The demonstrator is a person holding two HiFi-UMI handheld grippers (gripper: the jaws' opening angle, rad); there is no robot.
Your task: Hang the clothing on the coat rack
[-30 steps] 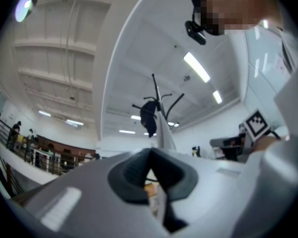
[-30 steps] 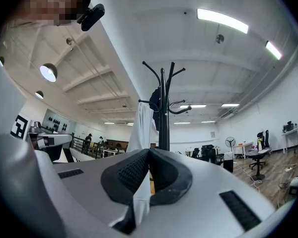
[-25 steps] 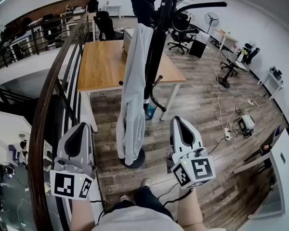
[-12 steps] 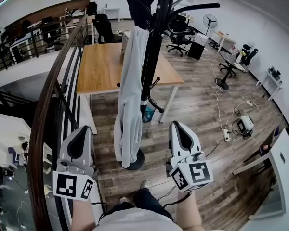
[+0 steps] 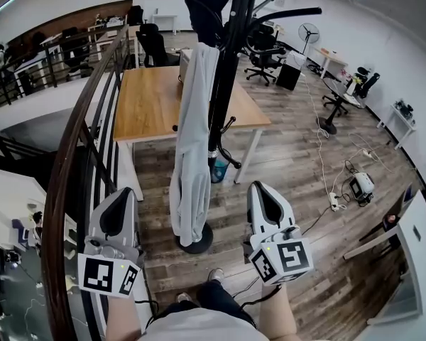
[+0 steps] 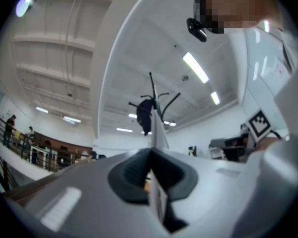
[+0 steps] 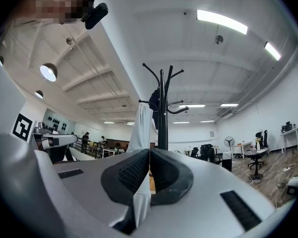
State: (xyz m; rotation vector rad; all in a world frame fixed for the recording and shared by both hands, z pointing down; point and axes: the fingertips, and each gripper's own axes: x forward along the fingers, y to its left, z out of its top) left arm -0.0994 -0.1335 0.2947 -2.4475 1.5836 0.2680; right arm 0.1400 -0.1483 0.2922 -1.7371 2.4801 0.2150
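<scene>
The light grey garment point(image 5: 192, 155) hangs on the black coat rack point(image 5: 231, 69). It drapes down the left side of the pole almost to the round base on the wooden floor point(image 5: 298, 155). A dark garment point(image 5: 207, 6) hangs higher up, on a hook at the top of the rack. The rack stands just in front of the near edge of a wooden table point(image 5: 149, 94), and something blue point(image 5: 220, 168) sits on the floor beside the table leg. What it is cannot be told.

The left gripper point(image 5: 121, 190) is held low by the dark railing point(image 5: 67, 169). Its jaws are closed together with nothing between them. The right gripper point(image 5: 255, 185) is on the other side of the rack's base, with its jaws also together and empty. Both are well apart from the grey garment.
</scene>
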